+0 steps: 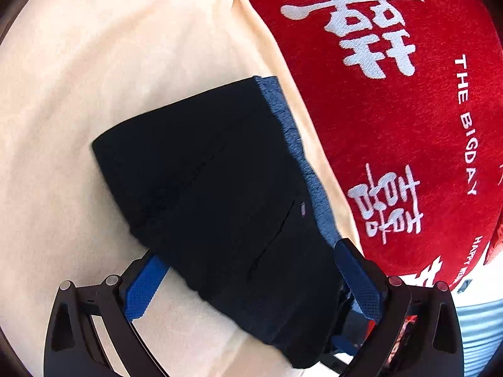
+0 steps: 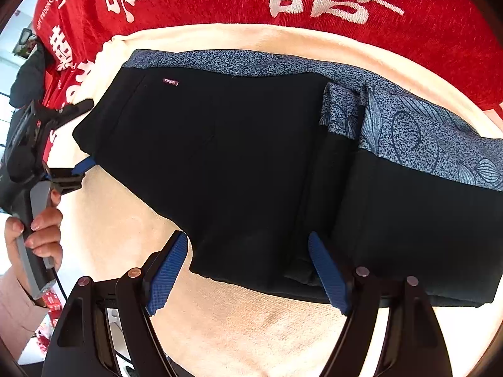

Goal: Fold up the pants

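1. Pants (image 2: 239,163) lie folded on the cream cloth (image 2: 239,330), patterned waistband toward the red blanket (image 2: 220,3).
2. My left hand-held gripper (image 1: 251,278) – spread wide around one pants edge, no grip.
3. Right hand-held gripper (image 2: 251,270) – wide apart too, straddling the near edge.

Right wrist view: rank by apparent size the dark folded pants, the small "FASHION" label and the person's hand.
1. Dark folded pants, largest.
2. Person's hand gripping the other tongs' handle.
3. Small "FASHION" label, smallest.

Black curved gripper frames with silver round screws, textured blue fingers (image 2: 168,275), bare-skinned hand (image 2: 39,232), pale pink sleeve (image 2: 15,311), grey handle (image 2: 34,251)
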`<state>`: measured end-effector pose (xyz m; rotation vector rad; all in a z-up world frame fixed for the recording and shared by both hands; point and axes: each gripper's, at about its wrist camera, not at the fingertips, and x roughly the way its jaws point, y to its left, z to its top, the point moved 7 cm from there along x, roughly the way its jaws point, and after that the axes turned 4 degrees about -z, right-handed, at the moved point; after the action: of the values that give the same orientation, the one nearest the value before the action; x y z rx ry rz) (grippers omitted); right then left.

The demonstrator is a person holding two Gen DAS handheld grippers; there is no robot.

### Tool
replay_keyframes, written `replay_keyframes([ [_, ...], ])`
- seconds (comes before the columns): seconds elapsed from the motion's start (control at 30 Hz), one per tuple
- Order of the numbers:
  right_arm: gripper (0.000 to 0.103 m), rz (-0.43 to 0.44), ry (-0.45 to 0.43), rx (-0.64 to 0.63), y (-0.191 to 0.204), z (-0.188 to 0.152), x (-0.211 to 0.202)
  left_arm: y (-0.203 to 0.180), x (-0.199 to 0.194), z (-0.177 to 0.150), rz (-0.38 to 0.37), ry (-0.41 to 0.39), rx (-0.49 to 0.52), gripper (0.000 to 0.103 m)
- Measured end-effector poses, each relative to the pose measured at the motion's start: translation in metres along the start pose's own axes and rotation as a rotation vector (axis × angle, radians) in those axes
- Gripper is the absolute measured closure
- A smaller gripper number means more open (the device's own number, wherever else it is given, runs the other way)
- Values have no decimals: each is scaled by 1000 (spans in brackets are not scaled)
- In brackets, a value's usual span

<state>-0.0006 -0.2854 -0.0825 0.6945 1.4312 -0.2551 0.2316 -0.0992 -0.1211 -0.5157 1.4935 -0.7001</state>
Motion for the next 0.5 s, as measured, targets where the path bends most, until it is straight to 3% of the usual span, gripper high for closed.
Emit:
replay_keyframes([
  [0.13,21,2,0,6,1,1,1,-23,5,6,-50,-31,44,0],
  [0.27,21,3,1,10,2,1,1,-7,31,9,55,31,19,1],
  [0.4,21,11,4,20,2,3,-1,-14,34,10,137,22,43,4],
  [0.43,21,15,8,26,1,4,-3,-17,33,10,189,4,59,18],
  [0.47,20,24,10,37,1,7,-8,-17,32,10,234,-4,85,42],
  [0.5,20,40,7,47,1,12,-15,-18,32,10,303,-8,130,56],
])
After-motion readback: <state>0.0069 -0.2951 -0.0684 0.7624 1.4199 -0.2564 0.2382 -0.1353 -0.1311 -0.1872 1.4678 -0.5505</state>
